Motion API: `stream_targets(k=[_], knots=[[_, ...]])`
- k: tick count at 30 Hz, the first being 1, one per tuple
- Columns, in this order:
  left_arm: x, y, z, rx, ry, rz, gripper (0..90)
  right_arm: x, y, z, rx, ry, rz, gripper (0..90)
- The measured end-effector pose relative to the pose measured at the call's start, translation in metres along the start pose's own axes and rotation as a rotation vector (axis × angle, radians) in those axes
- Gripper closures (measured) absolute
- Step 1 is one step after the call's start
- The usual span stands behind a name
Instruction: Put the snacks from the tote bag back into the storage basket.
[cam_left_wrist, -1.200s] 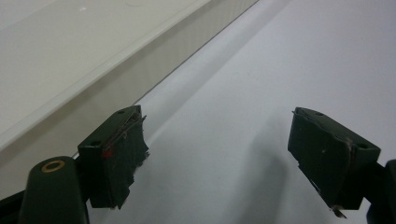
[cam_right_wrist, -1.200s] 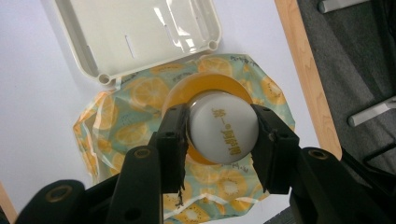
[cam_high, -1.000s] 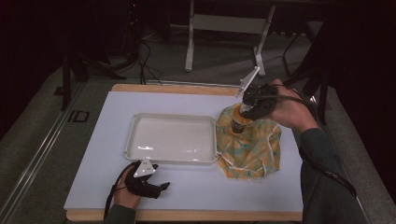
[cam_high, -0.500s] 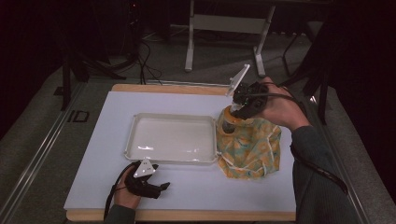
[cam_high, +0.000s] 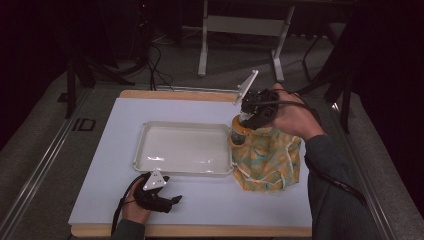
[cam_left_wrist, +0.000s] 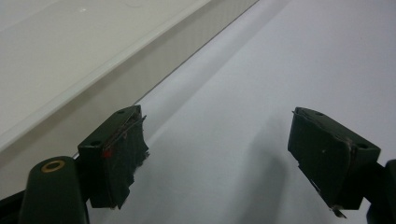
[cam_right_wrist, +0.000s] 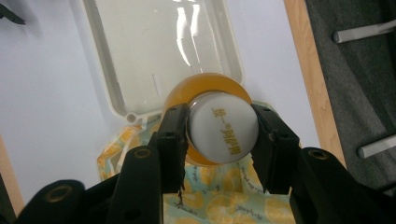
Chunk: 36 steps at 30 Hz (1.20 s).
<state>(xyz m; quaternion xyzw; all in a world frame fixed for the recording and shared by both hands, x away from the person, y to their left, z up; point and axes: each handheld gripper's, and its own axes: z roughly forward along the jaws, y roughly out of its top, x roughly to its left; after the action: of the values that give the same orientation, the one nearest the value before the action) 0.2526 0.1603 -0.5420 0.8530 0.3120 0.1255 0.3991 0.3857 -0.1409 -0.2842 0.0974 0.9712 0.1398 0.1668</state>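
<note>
An amber bottle (cam_high: 239, 134) with a white cap (cam_right_wrist: 224, 133) hangs over the near right corner of the white tray (cam_high: 142, 145), at the top edge of a yellow-patterned cloth bag (cam_high: 267, 157). My right gripper (cam_high: 248, 119) points down and is shut on that cap; its pads (cam_right_wrist: 175, 128) press both sides of it. In the right gripper view the amber body (cam_right_wrist: 205, 86) shows under the cap, above the tray's corner (cam_right_wrist: 128, 114). My left gripper (cam_high: 175, 200) rests on the table in front of the tray, open, with nothing between its pads (cam_left_wrist: 116, 149).
The tray's rim (cam_left_wrist: 93, 88) runs just beside the left gripper. The bag lies slumped right of the tray on the pale blue table top (cam_high: 110, 150). A wooden edge (cam_high: 175, 94) borders the far side; a metal stand (cam_high: 240, 25) rises behind it.
My right hand has carried the bottle a little to the left, from over the bag toward the tray's corner. The left gripper has stayed where it was.
</note>
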Motion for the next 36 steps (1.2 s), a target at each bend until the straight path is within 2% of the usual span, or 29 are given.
stream_targets(k=[18,29,36], knots=[[0.0,0.0,0.0,0.001,0.001,0.003,19.1,0.013,0.014,0.013,-0.013,0.039,-0.019,58.8],[0.0,0.0,0.0,0.001,0.001,0.005,19.1,0.02,0.019,0.022,-0.002,0.056,-0.039,58.8],[0.0,0.0,0.0,0.002,0.002,0.006,19.0,0.022,0.019,0.029,0.014,0.064,-0.029,58.8]])
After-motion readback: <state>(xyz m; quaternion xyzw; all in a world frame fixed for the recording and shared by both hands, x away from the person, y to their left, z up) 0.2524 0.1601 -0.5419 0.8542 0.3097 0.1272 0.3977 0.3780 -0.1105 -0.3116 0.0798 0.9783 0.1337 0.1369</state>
